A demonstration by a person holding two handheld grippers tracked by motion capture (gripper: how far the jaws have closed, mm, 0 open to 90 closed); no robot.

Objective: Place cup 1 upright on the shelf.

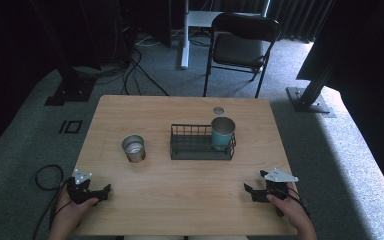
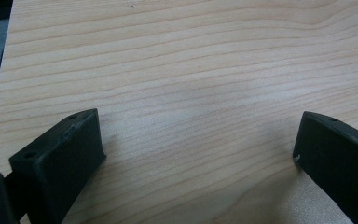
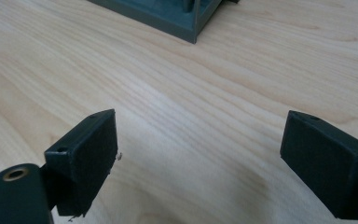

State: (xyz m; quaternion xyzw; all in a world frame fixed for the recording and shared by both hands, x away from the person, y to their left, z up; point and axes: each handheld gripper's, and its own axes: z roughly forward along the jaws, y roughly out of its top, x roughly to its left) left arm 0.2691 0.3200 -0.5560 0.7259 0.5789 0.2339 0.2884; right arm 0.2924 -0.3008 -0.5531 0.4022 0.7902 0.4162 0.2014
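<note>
Left gripper point(image 1: 102, 192) sits low at the near left corner of the counter point(image 1: 180, 210), held in the person's left hand point(image 1: 69, 209); its jaws stand wide apart w/ nothing between them, just bare wood grain in the left gripper view point(image 2: 196, 140). Right gripper point(image 1: 248, 192) rests at the near right edge, in the right hand point(image 1: 289, 207), jaws likewise spread wide and holding nothing (bare wood between them in the right gripper view point(image 3: 200, 154)). Both point inward, toward each other, well apart.

Farther out, ahead of the left gripper and a bit to its right, a silver tin point(image 1: 133, 148) stands upright on the counter, open top up, apart from everything else. Ahead of the right gripper and to its left sits a dark wire basket point(image 1: 192, 146), its near corner showing at the top of the right gripper view point(image 3: 186, 28). A teal can point(image 1: 223, 133) stands upright inside the basket's right end, against the right wall. Silver tin and basket are near each other, not touching.

Beyond the counter's far edge: a black folding chair point(image 1: 240, 42) on grey carpet.
</note>
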